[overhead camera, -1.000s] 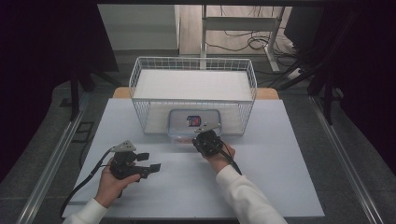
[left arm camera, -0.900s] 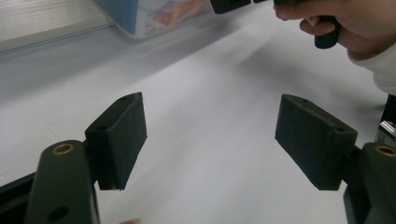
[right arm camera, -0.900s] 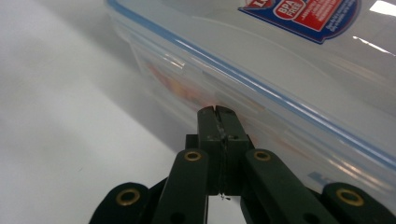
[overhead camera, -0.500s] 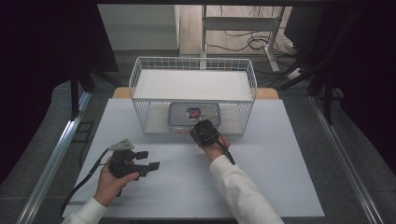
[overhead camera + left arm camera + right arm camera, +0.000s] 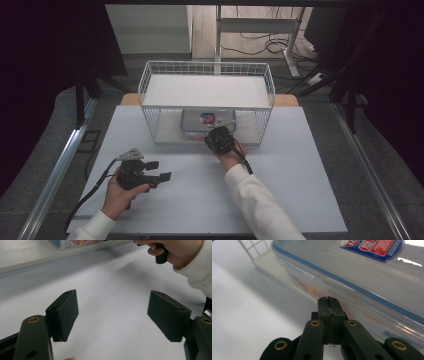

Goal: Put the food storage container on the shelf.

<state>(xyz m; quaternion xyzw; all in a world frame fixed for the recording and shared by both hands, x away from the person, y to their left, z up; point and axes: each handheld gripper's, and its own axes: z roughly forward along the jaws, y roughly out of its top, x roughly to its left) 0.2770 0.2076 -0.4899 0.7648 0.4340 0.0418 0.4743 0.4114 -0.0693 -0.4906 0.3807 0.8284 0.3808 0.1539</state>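
Note:
A clear plastic container (image 5: pixel 207 121) with a blue-edged lid and a red label lies under the white wire rack (image 5: pixel 150 80). In the right gripper view the container (image 5: pixel 362 270) looms close. My right gripper (image 5: pixel 216 134) is shut with nothing between its jaws, and its tip (image 5: pixel 328 299) is at the container's near side wall. My left gripper (image 5: pixel 159 170) rests low over the table at the front left, open and holding nothing. In the left gripper view its pads (image 5: pixel 65 312) stand wide apart, and the person's other hand (image 5: pixel 175 252) is at the top right.
The rack stands at the back middle of the white table (image 5: pixel 300 165) and has a solid white top shelf (image 5: pixel 207 92). Cables trail from both grippers. Dark floor and a metal rail (image 5: pixel 55 170) border the table's left side.
My right gripper has moved forward toward the rack, and the container has slid farther in under the shelf. The left gripper has stayed in place.

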